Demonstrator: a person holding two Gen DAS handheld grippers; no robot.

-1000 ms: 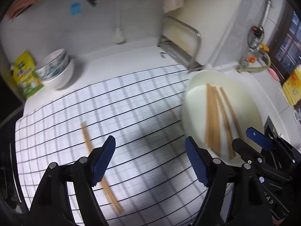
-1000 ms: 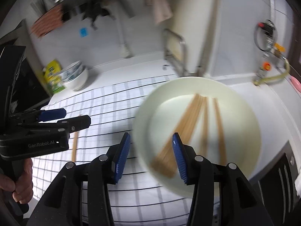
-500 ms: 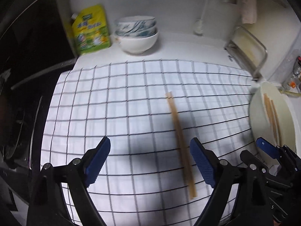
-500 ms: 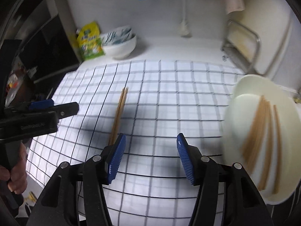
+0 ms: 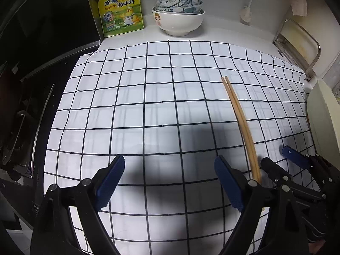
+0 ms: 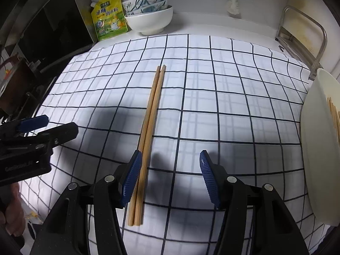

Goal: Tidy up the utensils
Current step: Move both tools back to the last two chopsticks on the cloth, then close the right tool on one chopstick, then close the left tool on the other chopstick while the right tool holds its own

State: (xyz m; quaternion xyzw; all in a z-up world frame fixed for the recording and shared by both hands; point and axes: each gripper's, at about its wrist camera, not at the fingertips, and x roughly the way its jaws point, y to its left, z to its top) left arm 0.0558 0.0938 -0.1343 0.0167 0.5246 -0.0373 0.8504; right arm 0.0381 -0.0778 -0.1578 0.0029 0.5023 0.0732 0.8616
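A pair of wooden chopsticks (image 6: pixel 152 119) lies side by side on the white checked cloth (image 6: pixel 223 97); it also shows in the left wrist view (image 5: pixel 241 123). My right gripper (image 6: pixel 170 176) is open and empty just above the cloth, its left finger beside the near end of the pair. My left gripper (image 5: pixel 170 182) is open and empty, with the chopsticks just right of its right finger. A cream plate (image 6: pixel 316 148) at the right edge holds several more chopsticks (image 6: pixel 334 114). The left gripper also shows in the right wrist view (image 6: pixel 36 136).
Stacked bowls (image 5: pixel 178 13) and a yellow seasoning pouch (image 5: pixel 120 8) stand at the back by the wall. A dark stove (image 5: pixel 23 97) lies left of the cloth. A metal rack (image 5: pixel 297 44) stands at the back right. The cream plate's edge (image 5: pixel 323 119) shows at right.
Both grippers have swung left from the plate to over the cloth. The chopstick pair now lies close to both. The right gripper's jaws have opened wider.
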